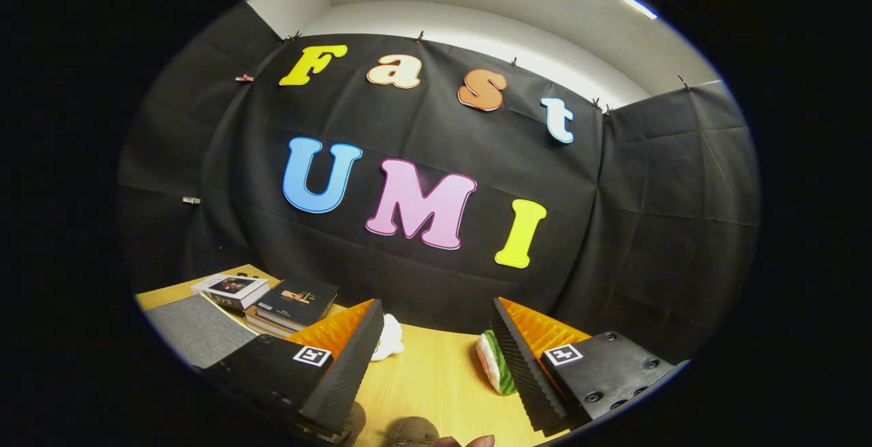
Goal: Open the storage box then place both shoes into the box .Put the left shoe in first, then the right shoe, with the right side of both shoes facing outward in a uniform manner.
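Pale wood grain is showing across the table [436,379], a smooth light board running from the fingers out to the black cloth wall [436,276] hanging in soft creases behind it. The gripper [436,338] is hanging above this board with its jaws standing wide apart and holding nothing; only bare tabletop is lying between them. Each of the two fingers [344,365] is showing a ribbed, saw-toothed inner face and a flat plate bolted behind it carrying one small square printed marker, so two markers are showing in all.

Beyond the left finger a stack of books [289,307] is resting on the table: two with dark covers are lying one on the other, and one flatter white one is lying just beside them towards the wall, three in all as far as I can tell. Beside the stack, nearer the viewer, a flat grey panel [197,331] with a fine woven texture is lying; whether it is the lid of the storage box I cannot tell.

Two small soft toys are sitting just ahead of the fingertips. A white plush toy [390,338] is peeking out from behind the left finger, touching its outline. A rounded striped plush toy [494,362], banded white, green and pinkish, is lying against the right finger.

Between the fingers, close under the camera, two brownish fuzzy rounded shapes [412,430] are showing, too cut off to tell whether they are the shoes.
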### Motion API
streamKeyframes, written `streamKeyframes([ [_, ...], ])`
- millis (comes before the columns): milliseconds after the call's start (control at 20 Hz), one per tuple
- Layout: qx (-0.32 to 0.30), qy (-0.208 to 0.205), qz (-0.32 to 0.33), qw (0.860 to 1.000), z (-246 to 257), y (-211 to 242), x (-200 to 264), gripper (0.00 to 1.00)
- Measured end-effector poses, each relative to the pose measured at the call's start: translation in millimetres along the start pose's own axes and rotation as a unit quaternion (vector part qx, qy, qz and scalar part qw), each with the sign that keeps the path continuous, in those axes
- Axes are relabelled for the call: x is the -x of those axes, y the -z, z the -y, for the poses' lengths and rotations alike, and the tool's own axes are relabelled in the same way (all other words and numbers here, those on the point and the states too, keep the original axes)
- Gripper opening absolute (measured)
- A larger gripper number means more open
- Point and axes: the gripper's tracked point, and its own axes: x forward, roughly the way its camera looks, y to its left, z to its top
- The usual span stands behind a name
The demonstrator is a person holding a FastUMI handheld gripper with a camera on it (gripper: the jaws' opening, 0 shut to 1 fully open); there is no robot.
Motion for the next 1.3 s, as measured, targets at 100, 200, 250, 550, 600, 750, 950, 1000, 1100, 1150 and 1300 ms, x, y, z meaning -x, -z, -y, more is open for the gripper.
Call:
streamKeyframes([
  [100, 0.004, 0.000, -0.001, 1.000, -1, 1, 1, 0.97],
  [200, 0.001, 0.000, -0.002, 1.000, -1, 1, 1, 0.97],
  [250, 0.000, -0.001, -0.002, 1.000, -1, 0, 1, 0.97],
  [550, -0.002, 0.000, -0.007, 1.000, -1, 4, 1, 0.97],
  [600, -0.002, -0.001, -0.008, 1.000, -2, 4, 1, 0.97],
  [750, 0.000, -0.003, -0.008, 1.000, -4, 4, 2, 0.97],
  [950, -0.002, -0.004, -0.007, 1.000, -6, 2, 3, 0.97],
  [1000, -0.002, -0.005, -0.006, 1.000, -5, 1, 2, 0.97],
  [1100, -0.004, -0.010, -0.007, 1.000, -8, 1, 3, 0.97],
  [1150, -0.007, -0.013, -0.008, 1.000, -10, 2, 4, 0.97],
  [1300, -0.024, -0.035, -0.014, 0.999, -22, 4, 4, 0.97],
])
